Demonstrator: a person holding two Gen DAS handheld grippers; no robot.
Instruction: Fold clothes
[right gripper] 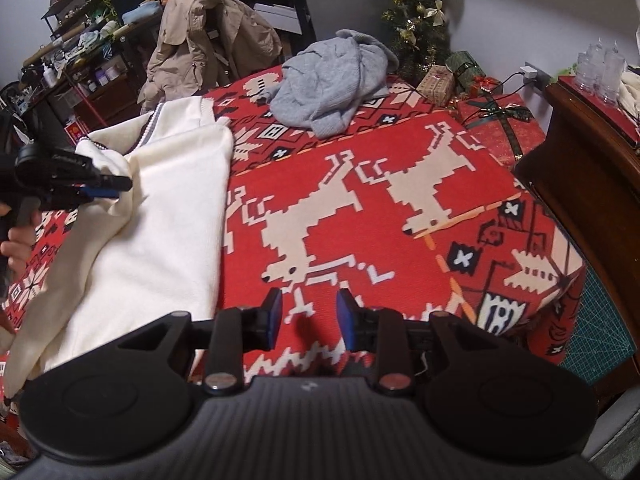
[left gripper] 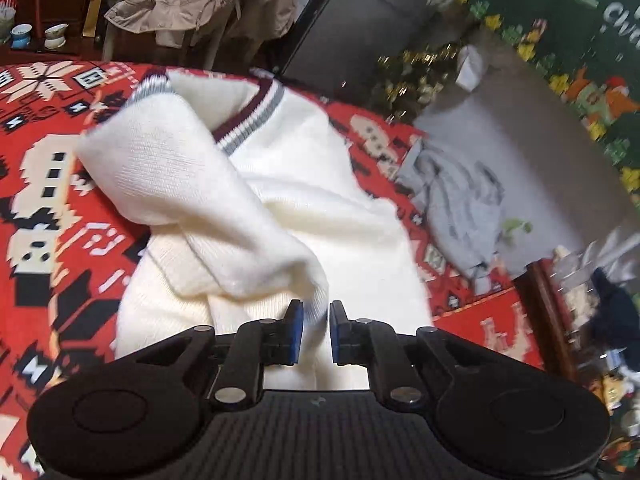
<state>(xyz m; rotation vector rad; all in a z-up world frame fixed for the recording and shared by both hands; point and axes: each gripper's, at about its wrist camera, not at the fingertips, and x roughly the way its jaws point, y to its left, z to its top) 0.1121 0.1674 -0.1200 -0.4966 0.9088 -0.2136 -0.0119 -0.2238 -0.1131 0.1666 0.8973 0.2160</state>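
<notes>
Right wrist view: red blanket (right gripper: 400, 208) covers the table. White sweater (right gripper: 168, 216) lies along its left side, grey sweater (right gripper: 332, 84) bunched at the far end. Left gripper (left gripper: 316, 320) pinches a white sleeve (left gripper: 192, 184), lifted. Right gripper (right gripper: 309, 316) spread, empty, above blanket.

- A table (right gripper: 400, 152) covered in a red cloth with white reindeer and snowflake patterns carries the clothes.
- A white sweater (right gripper: 168, 216) (maroon-and-grey trim at the neck) lies along its left side.
- A crumpled grey sweater (right gripper: 332, 84) sits at the far edge.
</notes>
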